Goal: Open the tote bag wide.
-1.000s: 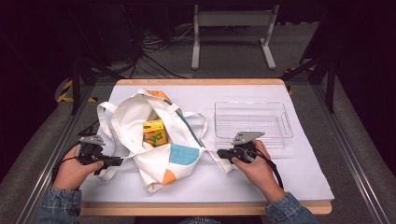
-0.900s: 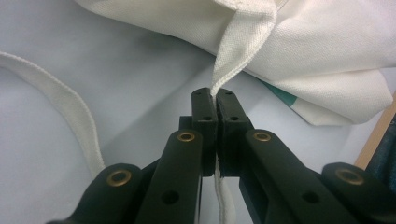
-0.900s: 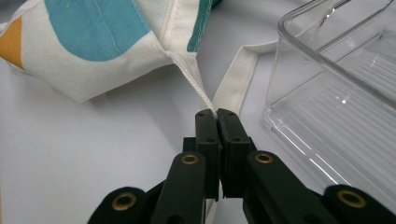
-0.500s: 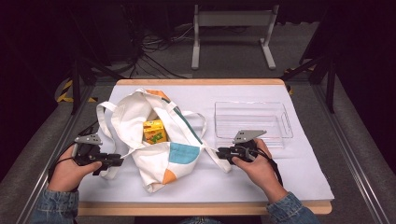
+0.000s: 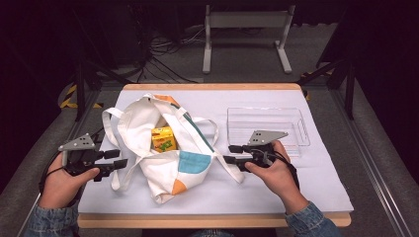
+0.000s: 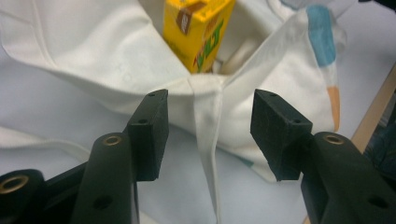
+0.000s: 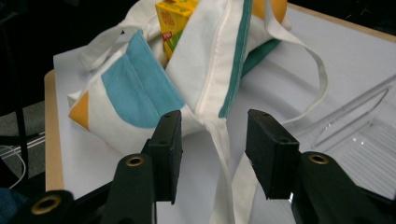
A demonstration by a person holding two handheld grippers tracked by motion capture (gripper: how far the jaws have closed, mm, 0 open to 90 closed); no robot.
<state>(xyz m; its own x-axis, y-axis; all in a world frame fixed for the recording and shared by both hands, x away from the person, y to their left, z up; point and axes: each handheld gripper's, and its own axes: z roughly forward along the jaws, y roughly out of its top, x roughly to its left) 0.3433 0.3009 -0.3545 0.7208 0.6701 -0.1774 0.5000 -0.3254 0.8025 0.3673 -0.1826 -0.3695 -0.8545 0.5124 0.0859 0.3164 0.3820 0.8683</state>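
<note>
Mid-table, left of tray (image 5: pixel 301 129): bag (image 5: pixel 163 163) slumped open, carton (image 5: pixel 163 138) upright inside. Left gripper (image 6: pixel 208 135) just opening, jaws spread astride a strap (image 6: pixel 205 140), not pinching. Right gripper (image 7: pixel 212 149) likewise, spread about its strap (image 7: pixel 224 154). Likely step: straps let go, mouth opened. Next, probably: reach for carton, carry to tray.

One cloth tote bag (image 5: pixel 163 148), one yellow drink carton (image 5: pixel 163 138) inside it, one clear plastic tray (image 5: pixel 301 129) at three o'clock, two grippers
</note>
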